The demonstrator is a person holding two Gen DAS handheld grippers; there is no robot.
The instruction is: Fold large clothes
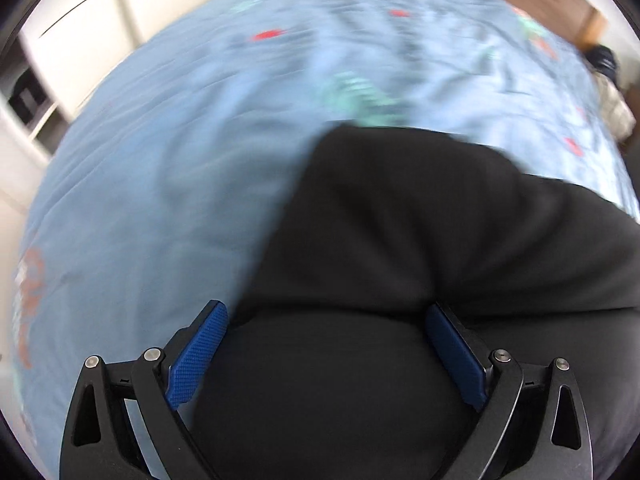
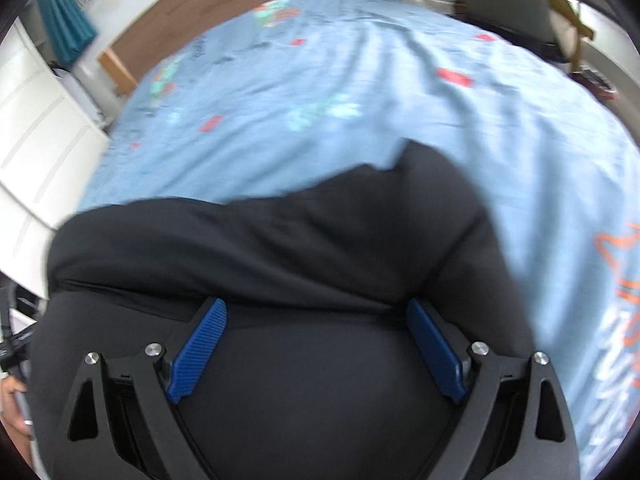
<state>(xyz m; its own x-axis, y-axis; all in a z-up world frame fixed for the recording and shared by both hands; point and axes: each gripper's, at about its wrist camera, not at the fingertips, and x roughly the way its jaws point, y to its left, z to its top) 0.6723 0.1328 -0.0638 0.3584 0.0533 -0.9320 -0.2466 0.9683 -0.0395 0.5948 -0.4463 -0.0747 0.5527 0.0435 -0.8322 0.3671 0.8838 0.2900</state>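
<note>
Left wrist view: left gripper (image 1: pixel 326 322) jaws spread wide, blue textured pads (image 1: pixel 198 354) apart, nothing pinched. Black garment (image 1: pixel 420 232) lies on the bed, bunched under and ahead of the gripper, its left edge running diagonally across the light blue bedspread (image 1: pixel 168 168). Only this view shows white cabinet doors (image 1: pixel 92 20) at upper left. Frame is motion-blurred.

Right wrist view: right gripper (image 2: pixel 316 316) also wide open, holding nothing, over the same smooth, matte black fabric with a folded ridge just past the fingertips. Only here: teal curtain (image 2: pixel 66 28), wooden bed frame (image 2: pixel 192 12), white drawers (image 2: pixel 36 120), a hand (image 2: pixel 12 404) at lower left. Printed, wrinkled bedspread lies bare beyond the garment's far edge in both views.
</note>
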